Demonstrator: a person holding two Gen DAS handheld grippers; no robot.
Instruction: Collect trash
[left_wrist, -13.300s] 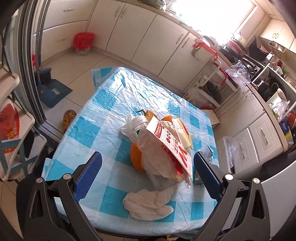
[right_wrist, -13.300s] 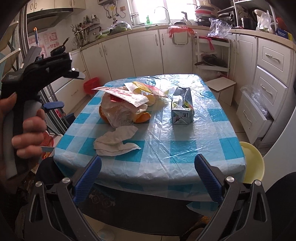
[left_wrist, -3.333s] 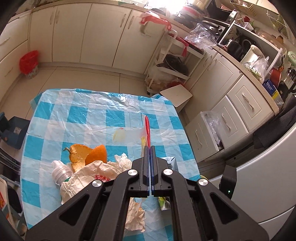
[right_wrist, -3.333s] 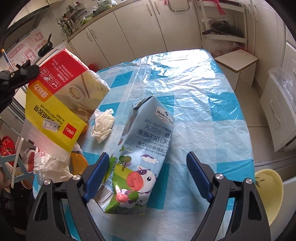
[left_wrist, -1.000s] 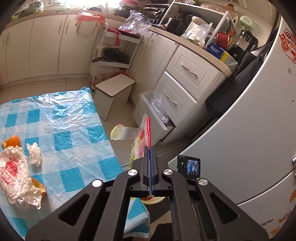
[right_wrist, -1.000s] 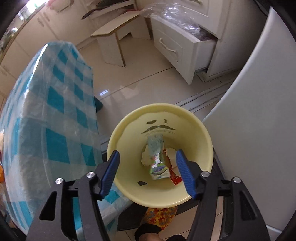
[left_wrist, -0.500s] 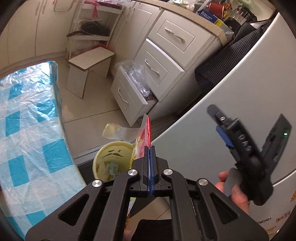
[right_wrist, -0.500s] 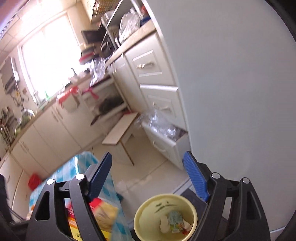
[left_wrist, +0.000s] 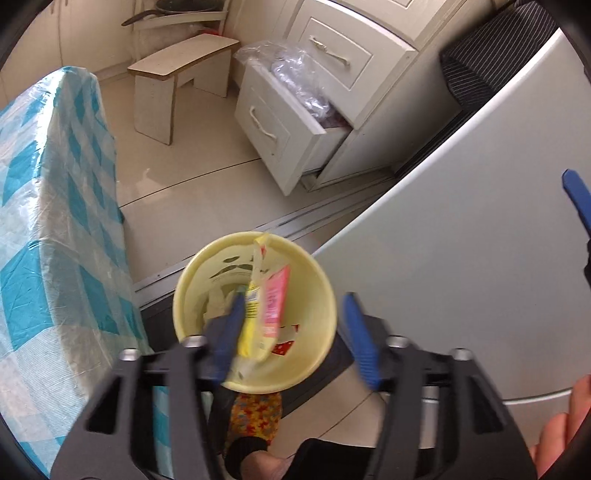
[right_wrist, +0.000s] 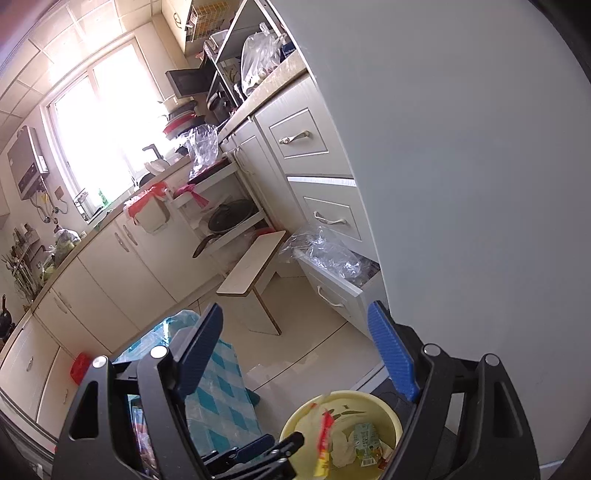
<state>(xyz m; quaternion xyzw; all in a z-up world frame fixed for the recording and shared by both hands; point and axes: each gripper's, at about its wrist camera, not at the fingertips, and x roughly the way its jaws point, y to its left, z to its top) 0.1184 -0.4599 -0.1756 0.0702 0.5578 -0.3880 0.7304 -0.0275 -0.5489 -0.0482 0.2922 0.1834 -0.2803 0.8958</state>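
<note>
Left claw (left_wrist: 291, 334) hangs over the yellow trash bin (left_wrist: 314, 354) on the floor, pointing steeply down, its blue pads (left_wrist: 360, 341) opening. A yellow and pink plastic package (left_wrist: 264, 306) stands between them, just beside the left pad and apart from the right one, partly inside the bin's mouth; the blur hides whether the left pad touches it. In the right wrist view the same package (right_wrist: 323, 439) appears at the bin's (right_wrist: 391, 406) near rim, with a milk carton (right_wrist: 365, 445) and crumpled white paper (right_wrist: 341, 448) lying at the bottom. Right claw (right_wrist: 295, 347) is held higher, spread wide with nothing between its pads, aimed towards the kitchen cabinets. The bin stands between the desk with the blue checked cloth (left_wrist: 55, 221) and a grey refrigerator (left_wrist: 461, 240). Beyond it, an open white drawer (left_wrist: 280, 129) holds clear plastic bags, and a low wooden stool (left_wrist: 177, 74) stands on the tiled floor beside it.
</note>
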